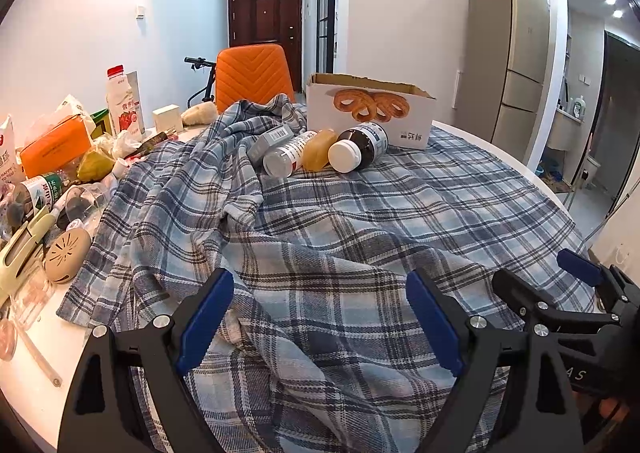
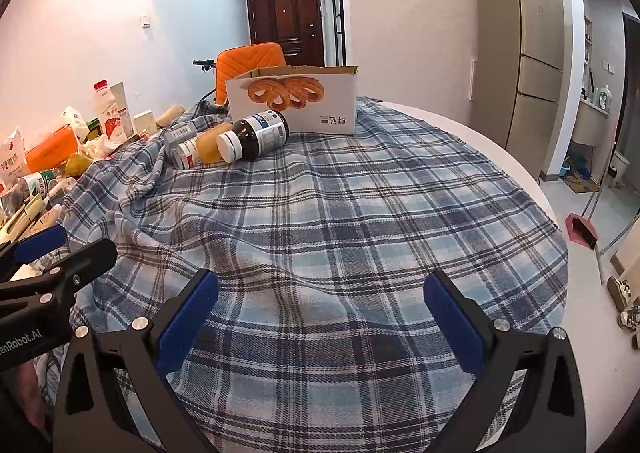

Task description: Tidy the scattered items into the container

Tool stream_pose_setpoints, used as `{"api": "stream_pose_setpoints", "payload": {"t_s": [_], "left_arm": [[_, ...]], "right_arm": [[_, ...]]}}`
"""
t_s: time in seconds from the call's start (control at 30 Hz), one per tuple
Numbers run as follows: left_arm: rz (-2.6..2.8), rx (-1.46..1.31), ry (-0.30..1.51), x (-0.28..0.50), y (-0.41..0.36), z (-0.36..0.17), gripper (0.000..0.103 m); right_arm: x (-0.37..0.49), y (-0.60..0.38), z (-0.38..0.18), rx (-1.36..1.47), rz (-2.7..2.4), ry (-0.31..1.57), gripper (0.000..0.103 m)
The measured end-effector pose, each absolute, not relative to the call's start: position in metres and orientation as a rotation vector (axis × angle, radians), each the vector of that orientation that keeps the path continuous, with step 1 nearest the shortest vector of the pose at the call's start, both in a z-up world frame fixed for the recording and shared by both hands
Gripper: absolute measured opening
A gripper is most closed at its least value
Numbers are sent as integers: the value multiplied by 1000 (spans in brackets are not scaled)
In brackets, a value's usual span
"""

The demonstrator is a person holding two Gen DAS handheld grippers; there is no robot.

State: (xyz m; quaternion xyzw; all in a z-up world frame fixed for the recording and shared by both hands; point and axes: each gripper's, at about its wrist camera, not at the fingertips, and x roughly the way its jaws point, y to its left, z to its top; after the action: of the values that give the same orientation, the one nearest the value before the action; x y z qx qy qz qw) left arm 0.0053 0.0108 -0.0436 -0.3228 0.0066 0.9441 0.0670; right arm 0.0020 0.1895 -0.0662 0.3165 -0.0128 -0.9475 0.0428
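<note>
An open white cardboard box (image 1: pixel 372 109) printed with pastries stands at the far side of a blue plaid cloth (image 1: pixel 360 221); it also shows in the right wrist view (image 2: pixel 296 101). In front of it lie a dark bottle with a white cap (image 1: pixel 360 147) (image 2: pixel 256 137), a yellow-orange item (image 1: pixel 318 149) (image 2: pixel 212 145), a white bottle (image 1: pixel 288 155) (image 2: pixel 186 153) and a small grey box (image 1: pixel 270 141) (image 2: pixel 180 133). My left gripper (image 1: pixel 320 317) is open and empty above the near cloth. My right gripper (image 2: pixel 320 317) is open and empty, beside it on the right.
Clutter fills the table's left side: an orange carton (image 1: pixel 54 145), a milk bottle (image 1: pixel 122 101), bags, a beige round case (image 1: pixel 66 255). An orange chair (image 1: pixel 252 73) stands behind the table. The white table edge (image 2: pixel 520 173) curves at right; a fridge (image 2: pixel 532 53) stands beyond.
</note>
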Motion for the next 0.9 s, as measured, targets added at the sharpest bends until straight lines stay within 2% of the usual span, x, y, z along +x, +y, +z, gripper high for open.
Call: {"api": "stream_pose_setpoints", "payload": {"t_s": [0.9], "left_arm": [[2837,-995,10,2,9,-46,90]], "right_arm": [[-1,186,-69,988,-2870,-87,102]]}}
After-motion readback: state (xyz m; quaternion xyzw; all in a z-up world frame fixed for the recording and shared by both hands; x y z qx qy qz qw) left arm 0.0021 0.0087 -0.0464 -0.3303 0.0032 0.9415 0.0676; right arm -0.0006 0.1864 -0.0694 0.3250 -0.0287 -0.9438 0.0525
